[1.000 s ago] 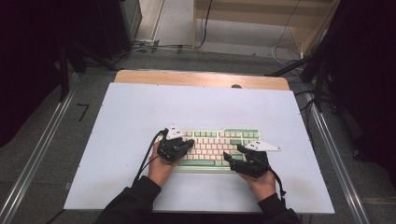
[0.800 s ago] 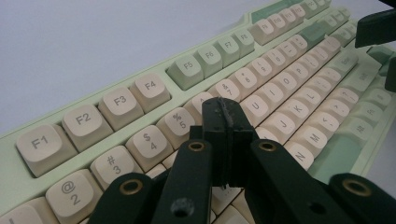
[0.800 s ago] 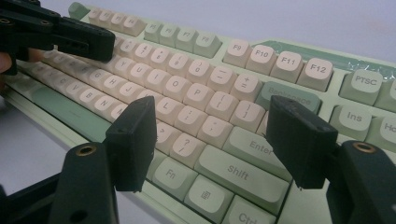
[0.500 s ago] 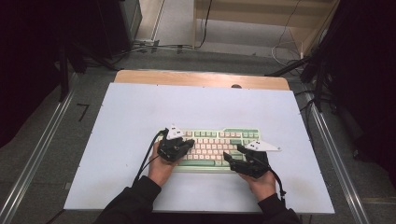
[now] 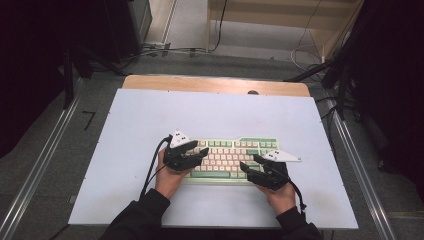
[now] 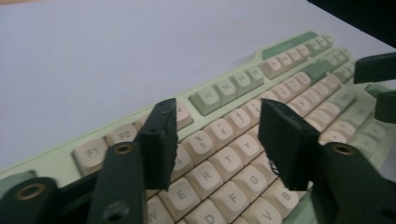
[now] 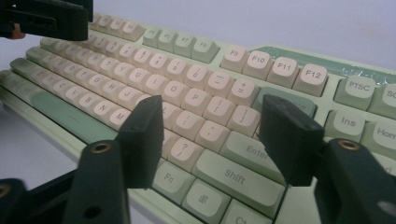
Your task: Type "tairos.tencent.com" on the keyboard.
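Pale green plastic keyboard with cream keycaps (image 5: 231,159) lying under both jaws on white table (image 5: 150,120). Left gripper (image 6: 215,140) jaws just opening, empty; right gripper (image 7: 212,140) jaws closing slightly, gaping, empty. Keyboard likely rigid, fairly light, keycaps slippery; gripping case edges looking safest.

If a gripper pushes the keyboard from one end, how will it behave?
The keyboard looks stiff and lies flat, so it will probably slide, not tip. Pushed at one end, it may pivot on the smooth table. Its raised keys would likely sink under pressure.
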Motion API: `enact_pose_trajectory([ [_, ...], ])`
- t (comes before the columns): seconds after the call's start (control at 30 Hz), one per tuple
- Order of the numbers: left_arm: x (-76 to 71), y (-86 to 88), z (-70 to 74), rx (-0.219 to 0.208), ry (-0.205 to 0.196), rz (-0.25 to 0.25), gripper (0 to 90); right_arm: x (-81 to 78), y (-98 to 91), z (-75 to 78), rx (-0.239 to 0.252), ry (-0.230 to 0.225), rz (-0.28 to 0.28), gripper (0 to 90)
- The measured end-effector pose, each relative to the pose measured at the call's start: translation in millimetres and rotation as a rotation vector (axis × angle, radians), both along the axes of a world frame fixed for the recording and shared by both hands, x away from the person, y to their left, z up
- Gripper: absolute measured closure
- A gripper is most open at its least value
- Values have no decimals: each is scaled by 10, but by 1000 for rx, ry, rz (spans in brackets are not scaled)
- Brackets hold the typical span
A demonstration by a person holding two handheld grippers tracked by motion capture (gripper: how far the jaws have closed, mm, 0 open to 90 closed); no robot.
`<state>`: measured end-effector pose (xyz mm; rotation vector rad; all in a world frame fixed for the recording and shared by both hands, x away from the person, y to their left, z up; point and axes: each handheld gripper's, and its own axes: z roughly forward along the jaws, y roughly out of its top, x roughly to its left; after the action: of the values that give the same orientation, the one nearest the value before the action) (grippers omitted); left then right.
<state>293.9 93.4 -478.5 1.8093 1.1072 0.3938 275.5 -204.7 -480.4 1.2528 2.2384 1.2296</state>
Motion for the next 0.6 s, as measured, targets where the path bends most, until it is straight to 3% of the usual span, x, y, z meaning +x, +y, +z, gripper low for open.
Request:
enact_pose_trajectory([
  [0.17, -42, 73, 24, 9, -13, 36, 390, -2, 30, 26, 4, -19, 10, 634],
  [0.33, -86, 142, 21, 9, -12, 58, 389, 23, 77, 34, 21, -19, 39, 855],
  [0.6, -168, 294, 29, 5, -12, 104, 390, 73, 214, 22, 12, -1, 102, 876],
])
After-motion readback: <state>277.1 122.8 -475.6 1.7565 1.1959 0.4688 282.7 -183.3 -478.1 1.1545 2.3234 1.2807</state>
